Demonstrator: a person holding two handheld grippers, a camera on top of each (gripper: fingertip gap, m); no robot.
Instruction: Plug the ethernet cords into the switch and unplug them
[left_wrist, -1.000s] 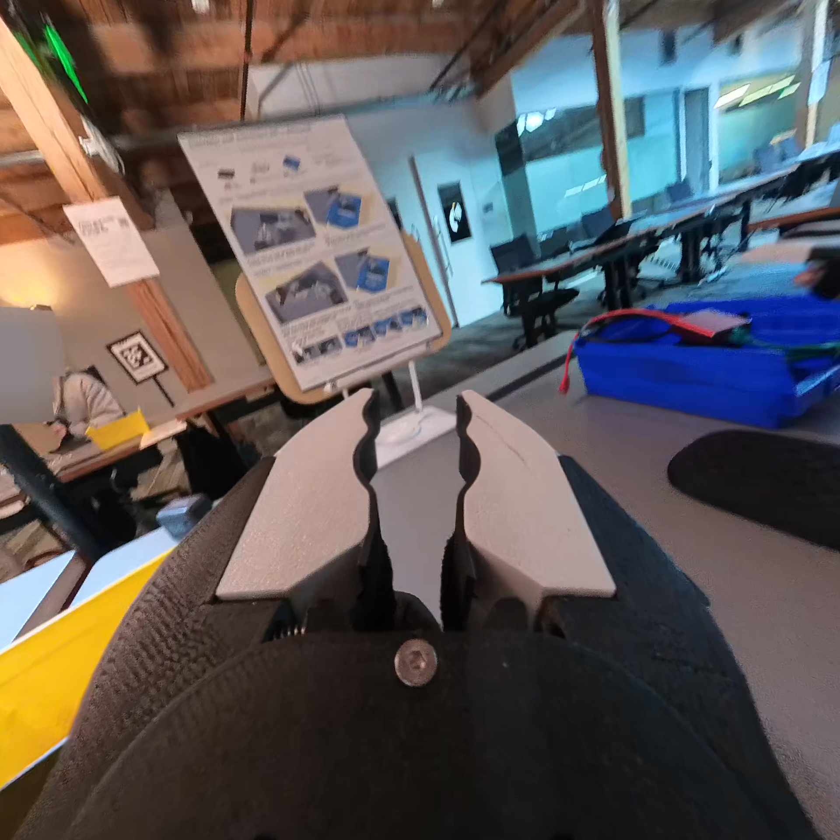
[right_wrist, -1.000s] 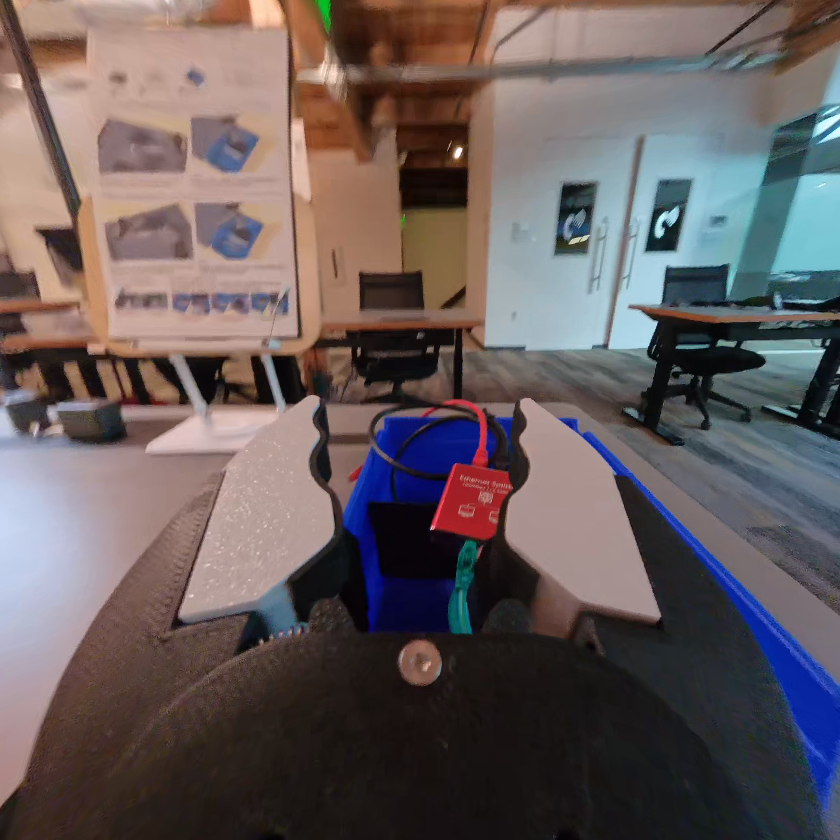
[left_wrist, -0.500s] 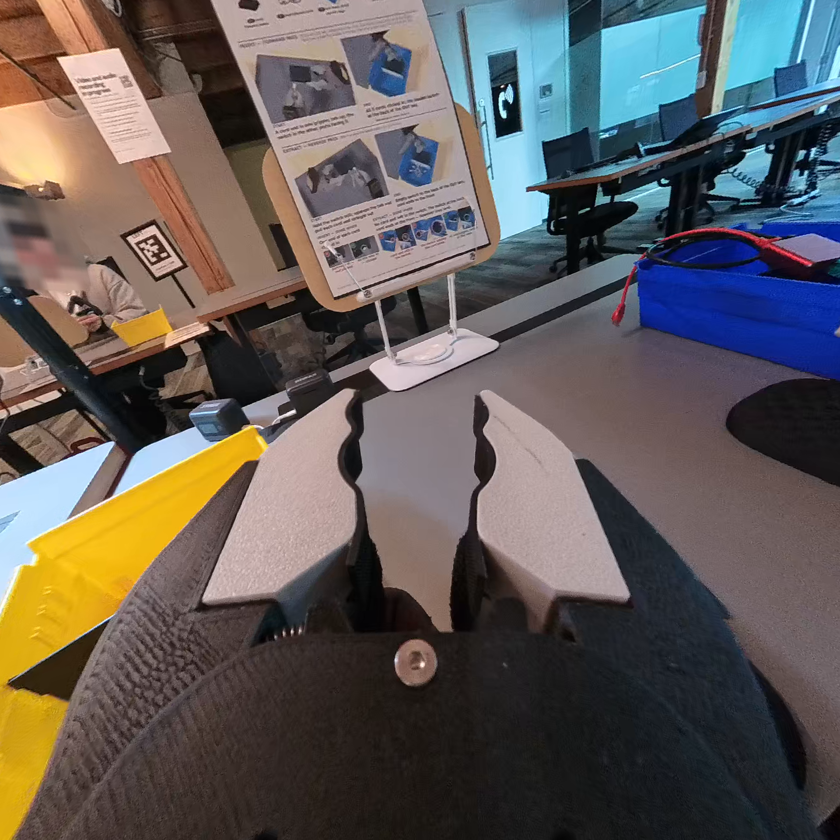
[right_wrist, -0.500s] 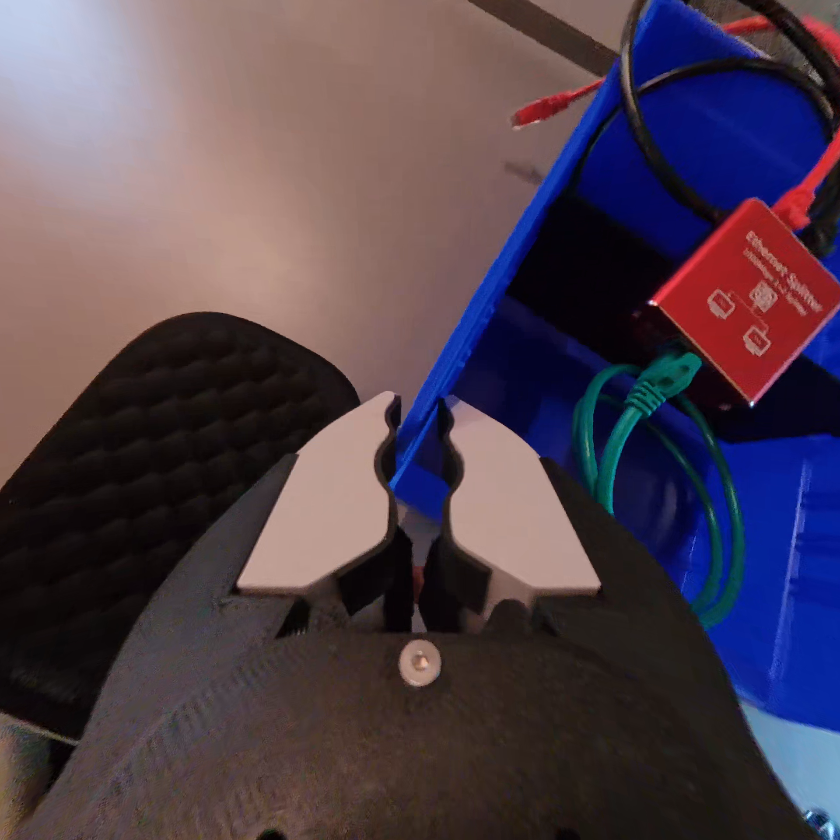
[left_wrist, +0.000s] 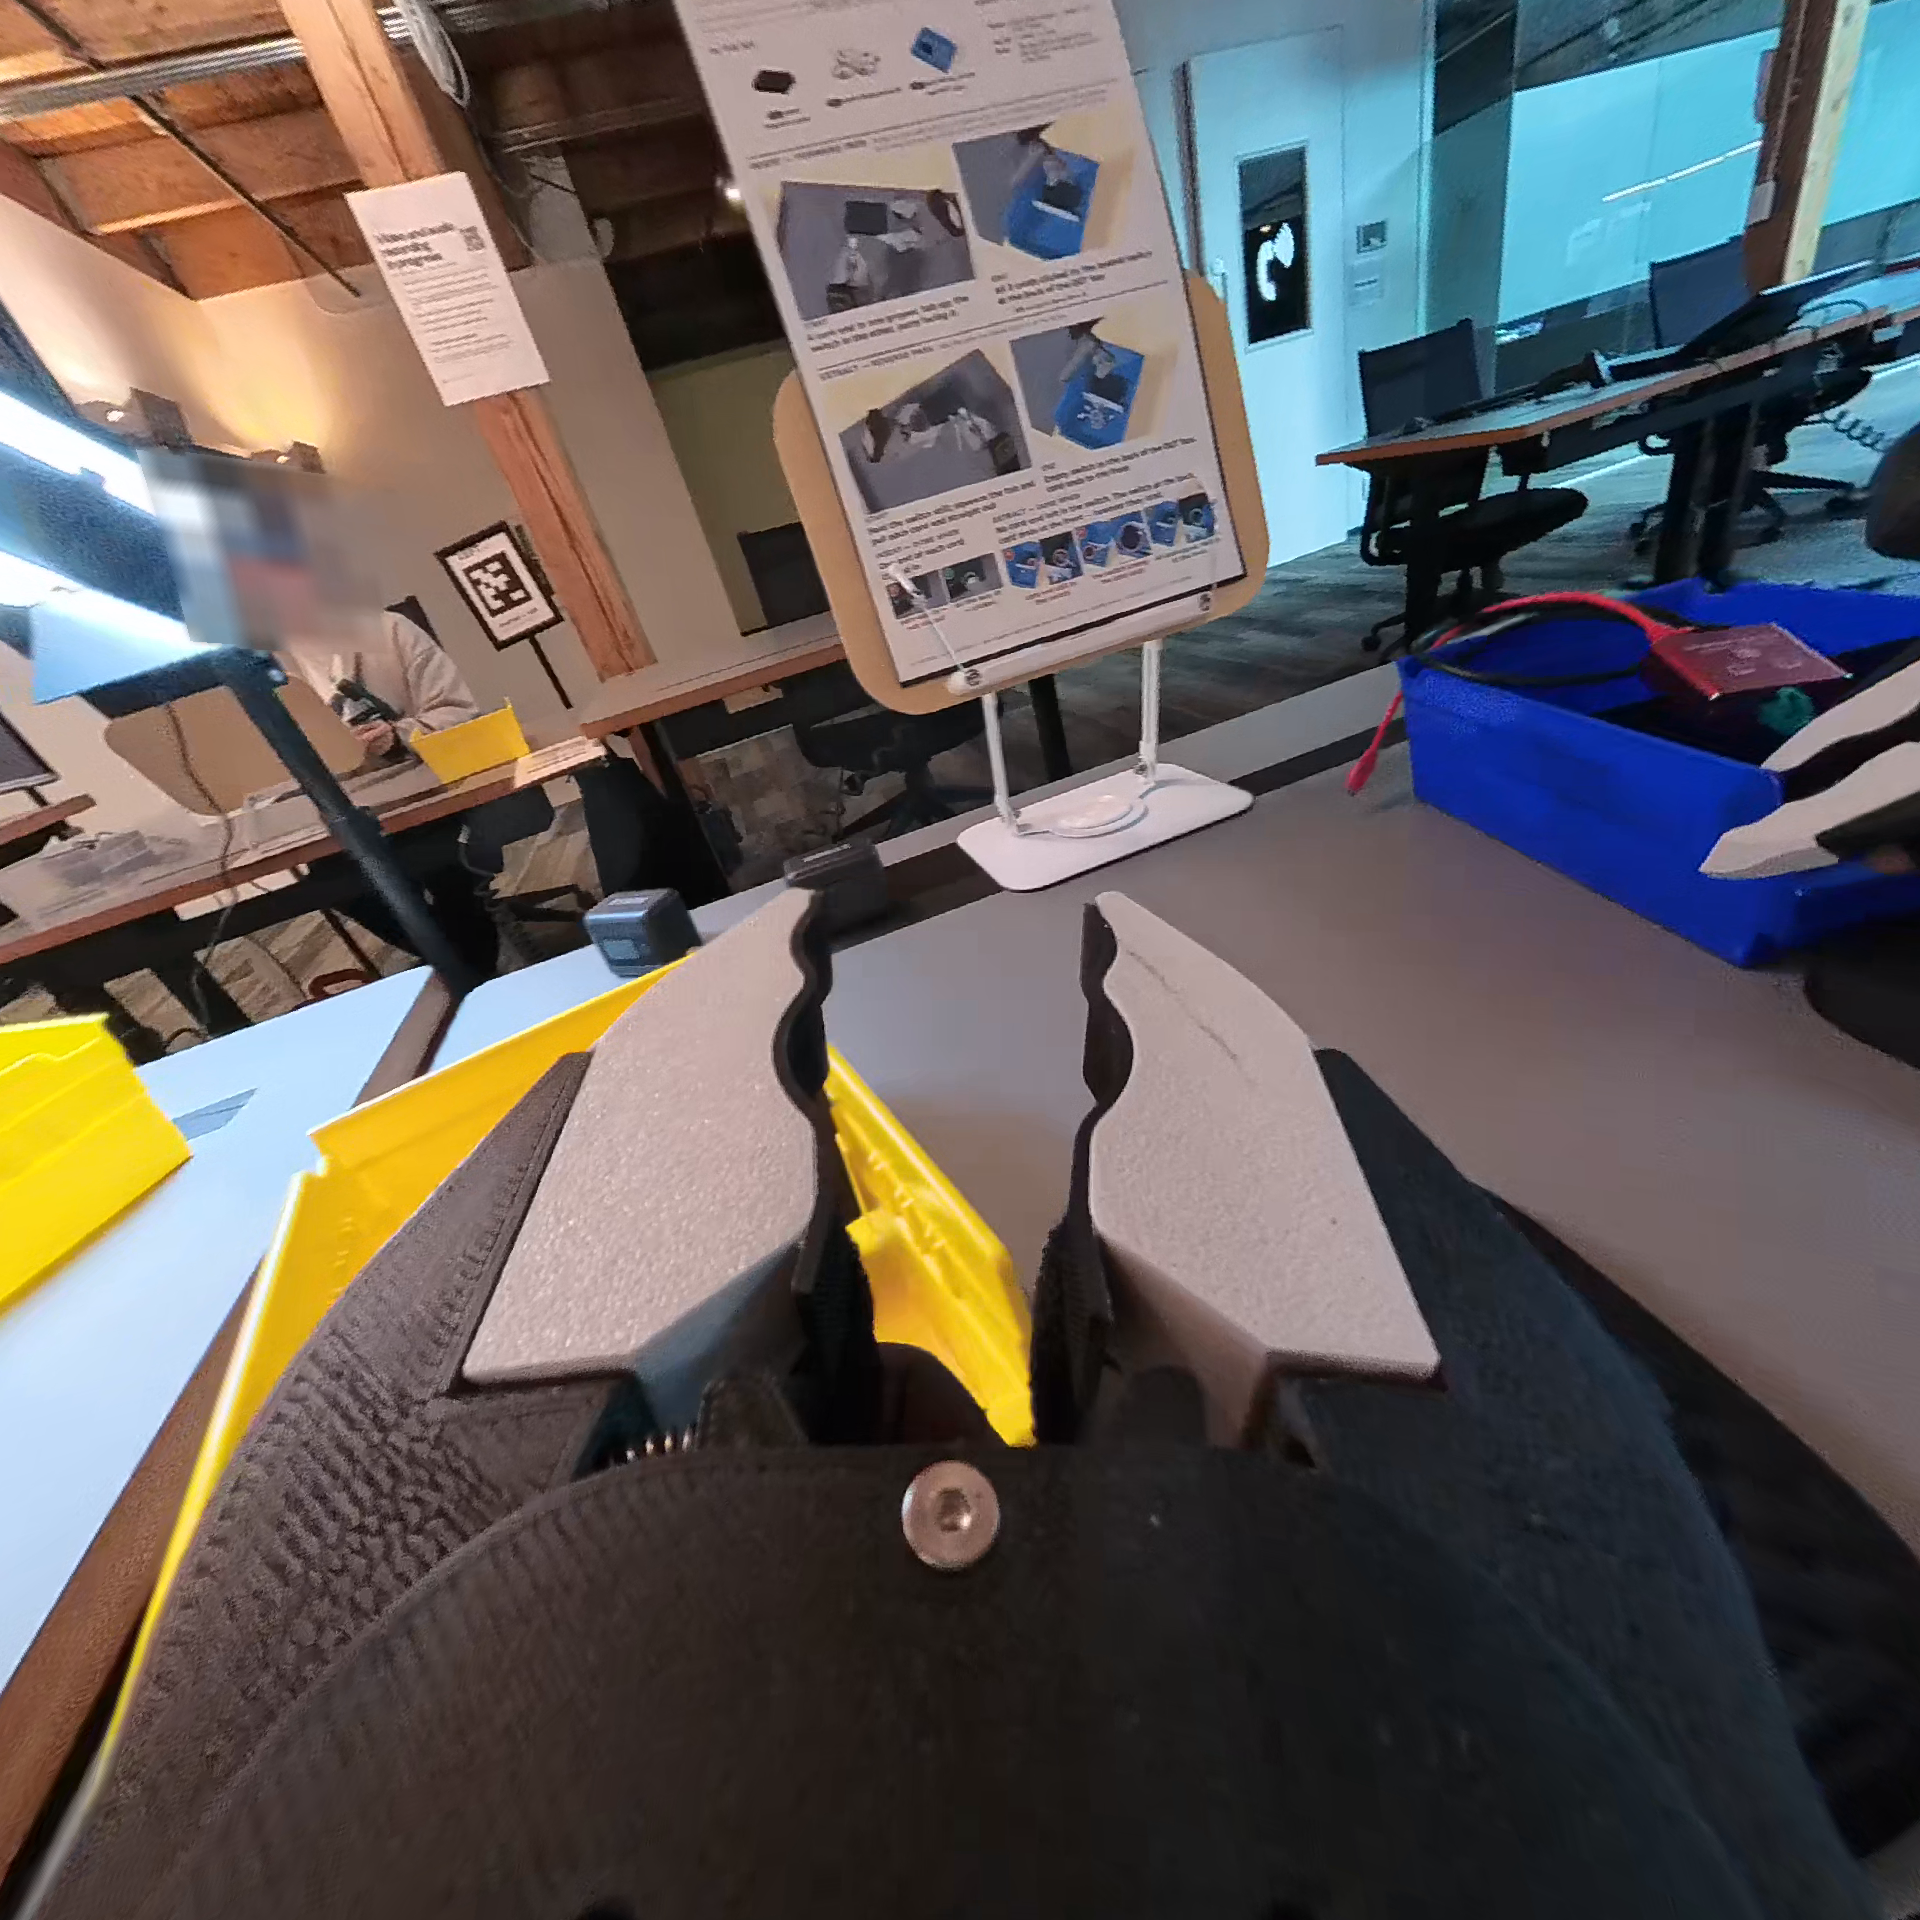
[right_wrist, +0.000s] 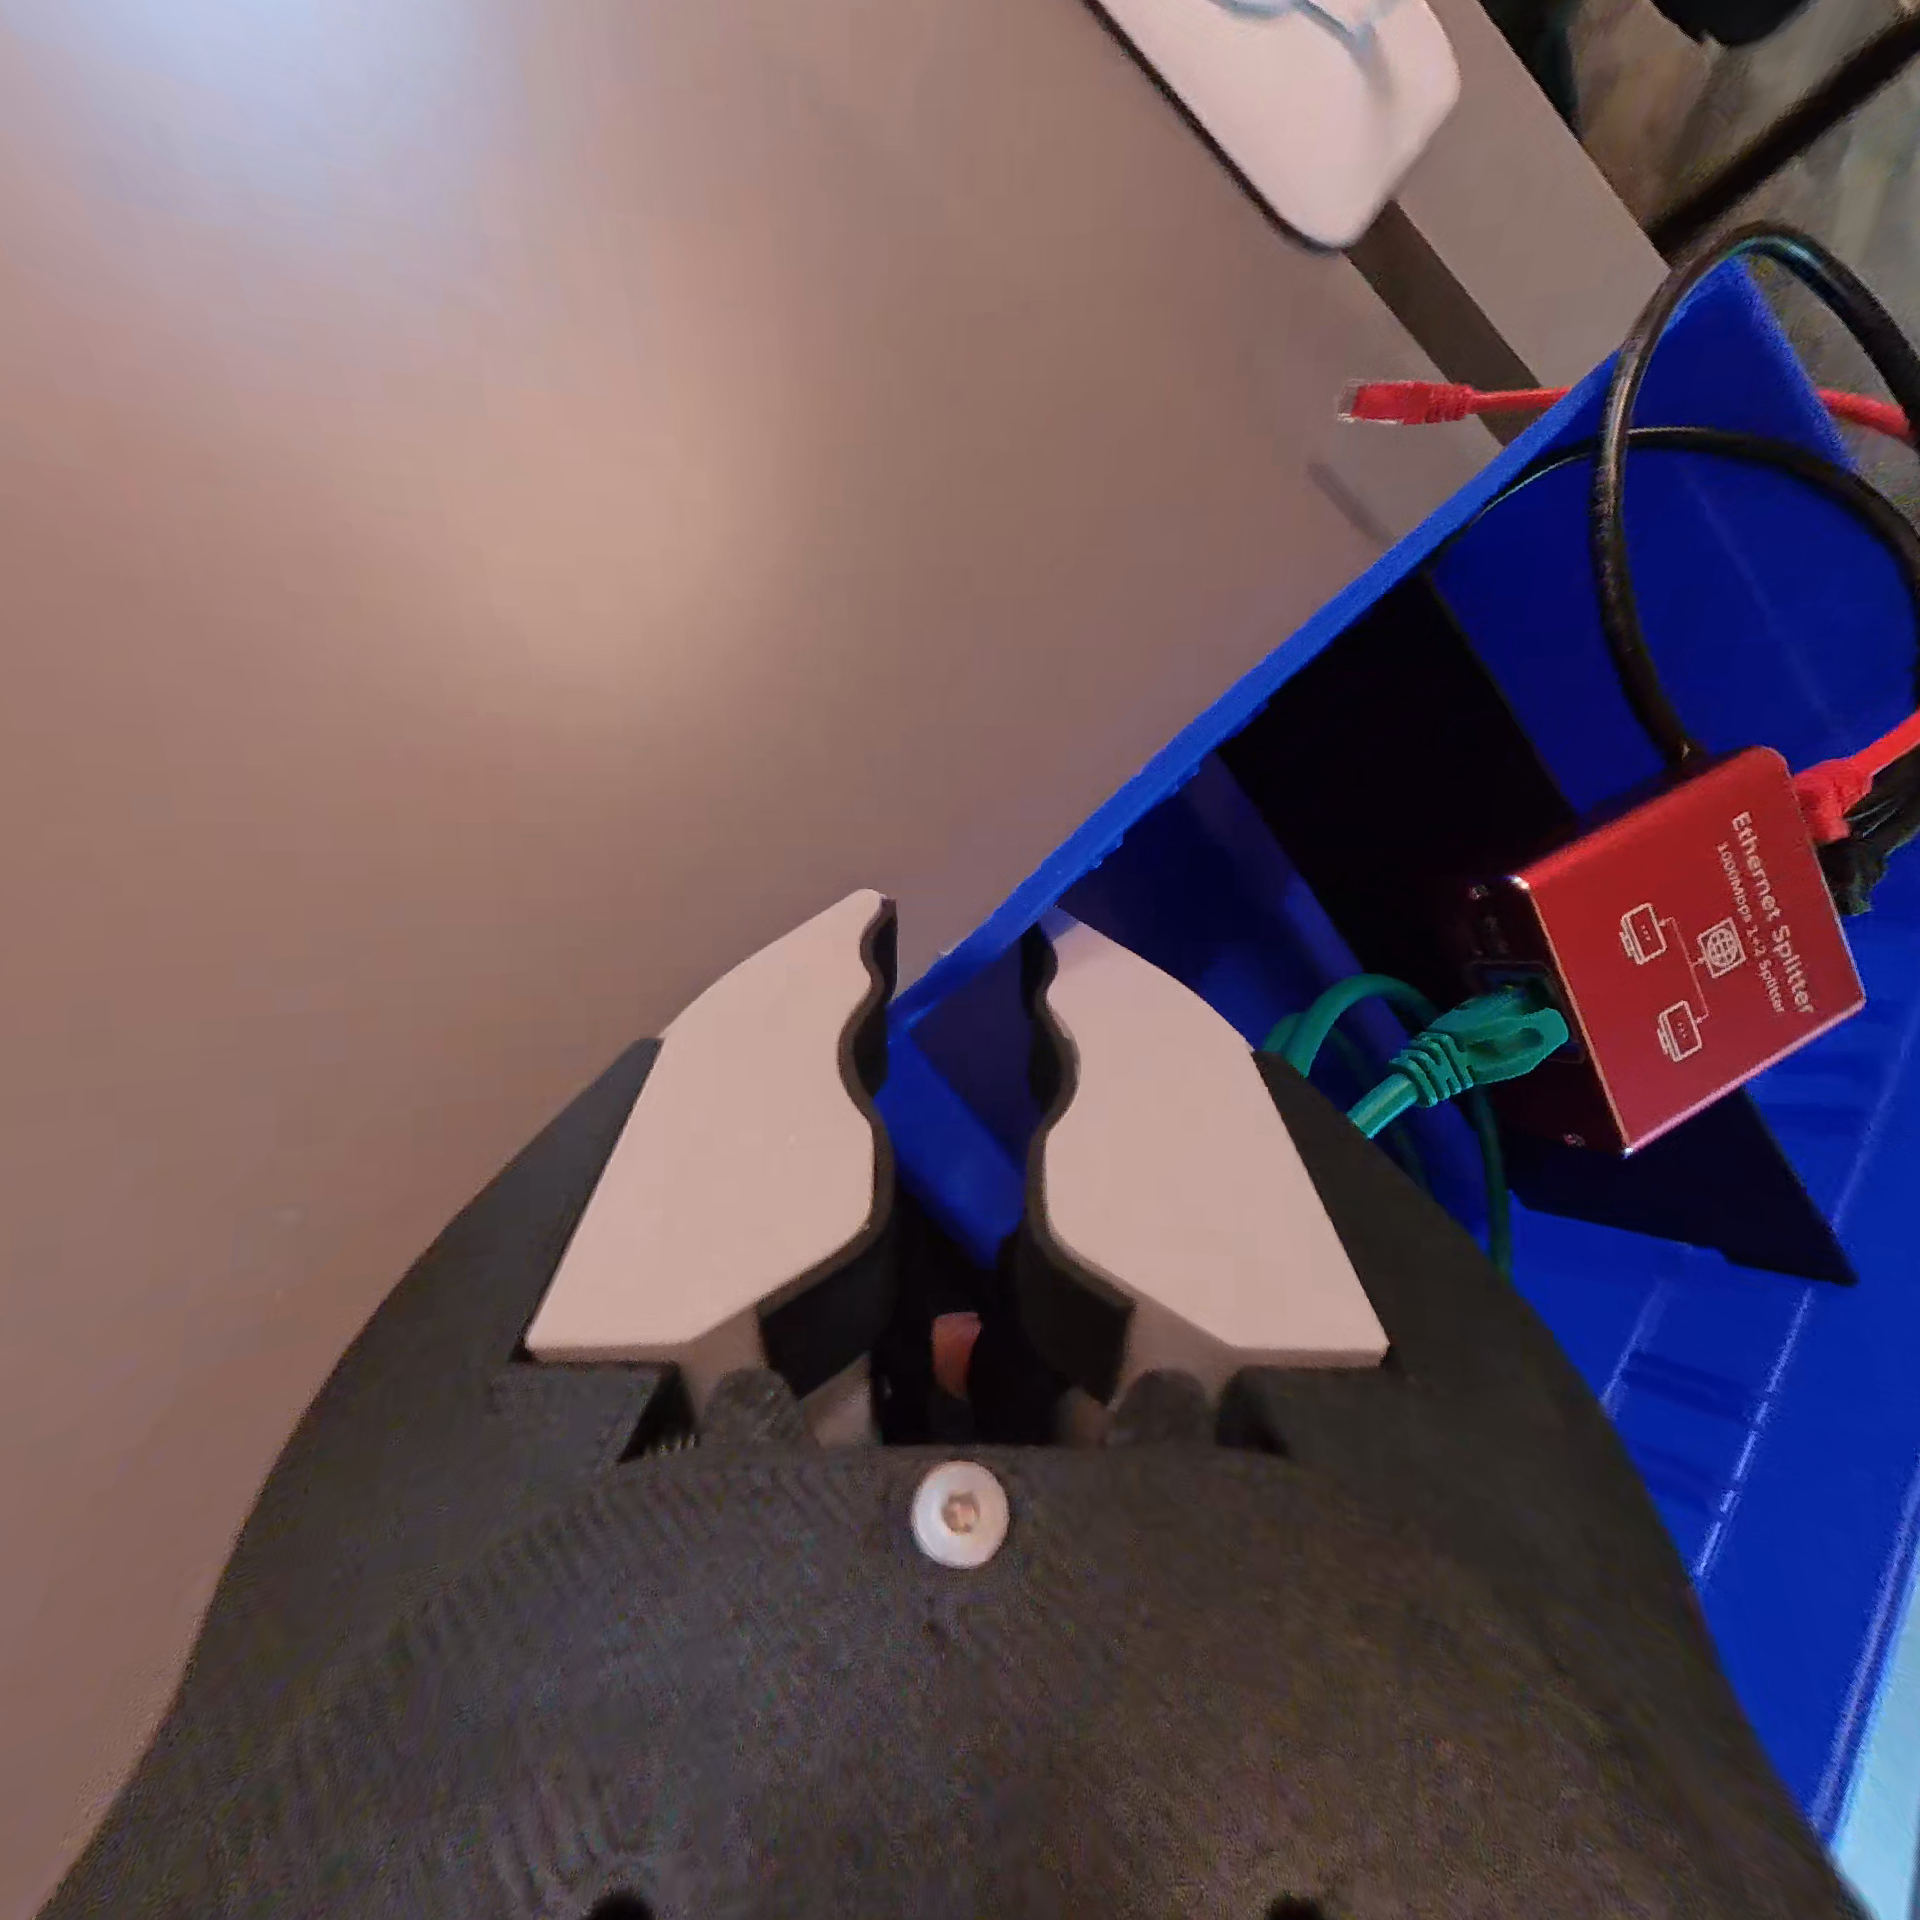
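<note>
A red switch (right_wrist: 1683, 956) sits in a blue bin (right_wrist: 1247, 707). A green cord (right_wrist: 1475, 1039) is plugged into its near side, and a red cord (right_wrist: 1849, 800) and a black cord (right_wrist: 1621, 499) into its far side. The red cord's loose plug (right_wrist: 1403, 400) hangs outside the bin. My right gripper (right_wrist: 961, 935) straddles the bin's near corner, one finger outside and one inside, closed on the wall. It also shows in the left wrist view (left_wrist: 1808, 800), beside the bin (left_wrist: 1579, 790) and switch (left_wrist: 1745, 660). My left gripper (left_wrist: 951, 925) is open and empty above a yellow bin (left_wrist: 914, 1226).
An instruction board (left_wrist: 997, 364) on a white stand (left_wrist: 1101, 821) stands at the grey table's (left_wrist: 1455, 1039) far edge; its base also shows in the right wrist view (right_wrist: 1299, 94). A second yellow bin (left_wrist: 73, 1132) lies at the left. A person sits at a desk far left. The gap from one gripper's tips to the other's is roughly 40 centimeters.
My right gripper dropped from facing the room to the blue bin's corner and closed on its wall. My left gripper moved left over the yellow bin and opened wider.
</note>
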